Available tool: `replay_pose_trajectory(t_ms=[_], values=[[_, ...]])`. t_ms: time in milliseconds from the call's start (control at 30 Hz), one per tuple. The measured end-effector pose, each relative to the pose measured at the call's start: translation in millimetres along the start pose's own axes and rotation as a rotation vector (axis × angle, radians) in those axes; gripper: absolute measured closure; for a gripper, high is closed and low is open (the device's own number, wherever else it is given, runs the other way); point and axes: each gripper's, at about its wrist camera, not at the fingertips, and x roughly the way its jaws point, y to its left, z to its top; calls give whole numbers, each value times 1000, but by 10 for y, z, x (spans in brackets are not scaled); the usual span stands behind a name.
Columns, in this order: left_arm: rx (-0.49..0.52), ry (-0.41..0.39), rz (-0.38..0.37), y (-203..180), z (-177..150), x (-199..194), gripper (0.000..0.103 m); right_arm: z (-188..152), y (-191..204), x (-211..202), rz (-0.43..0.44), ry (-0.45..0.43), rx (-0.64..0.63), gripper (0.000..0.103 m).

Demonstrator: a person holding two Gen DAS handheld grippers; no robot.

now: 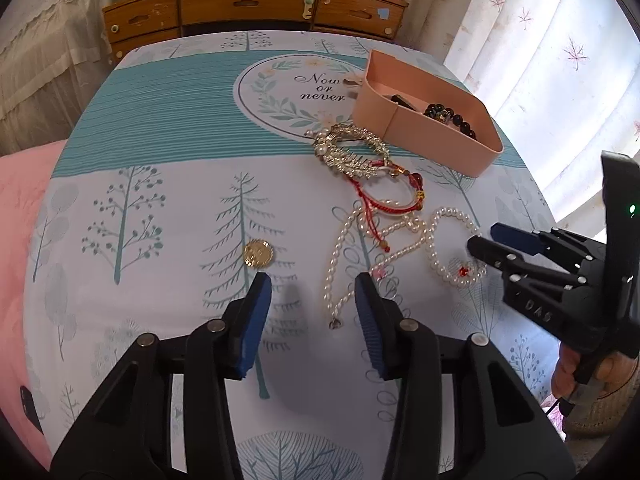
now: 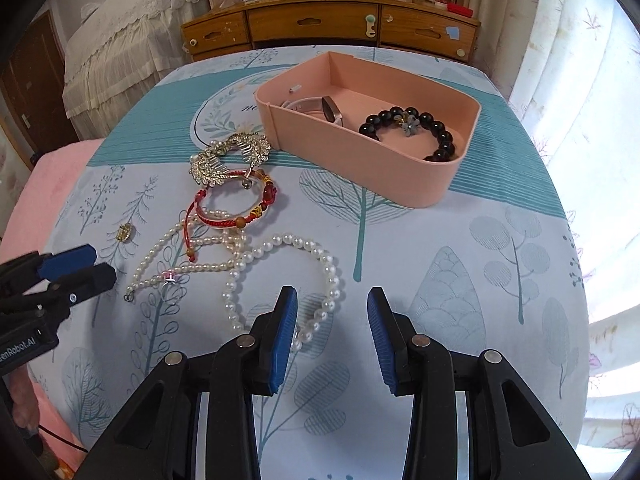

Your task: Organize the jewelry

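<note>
Jewelry lies loose on a tree-print cloth: a gold comb (image 1: 352, 152) (image 2: 232, 156), a red cord bracelet (image 1: 392, 204) (image 2: 224, 218), a long pearl necklace (image 1: 340, 248) (image 2: 192, 268), a pearl bracelet (image 1: 434, 248) (image 2: 332, 276) and a small gold piece (image 1: 259, 253) (image 2: 124, 233). A pink box (image 1: 424, 136) (image 2: 360, 168) holds a black bead bracelet (image 2: 444, 136) and a watch band (image 2: 316, 106). My left gripper (image 1: 312, 280) (image 2: 98, 264) is open over bare cloth between the gold piece and the necklace. My right gripper (image 2: 332, 292) (image 1: 485, 236) is open just over the pearl bracelet's near side, gripping nothing.
A wooden dresser (image 2: 320, 24) with cluttered top stands past the far edge of the cloth. Pink bedding (image 1: 20, 216) lies along the left side. Light curtains (image 2: 592, 120) hang on the right. A hand (image 1: 568, 372) holds the right gripper.
</note>
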Motion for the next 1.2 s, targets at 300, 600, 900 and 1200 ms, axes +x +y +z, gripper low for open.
replay_pose_trajectory(t_ms=[300, 600, 900, 1200], values=[[99, 101, -18, -188, 248, 320, 75, 41, 37, 131, -11, -3, -17, 95], [192, 209, 19, -265, 502, 626, 84, -123, -160, 12, 23, -8, 29, 95], [198, 263, -54, -297, 682, 736, 84, -180, -247, -21, 65, -28, 58, 95], [151, 272, -104, -333, 745, 747, 84, -202, -268, -32, 84, -43, 59, 95]])
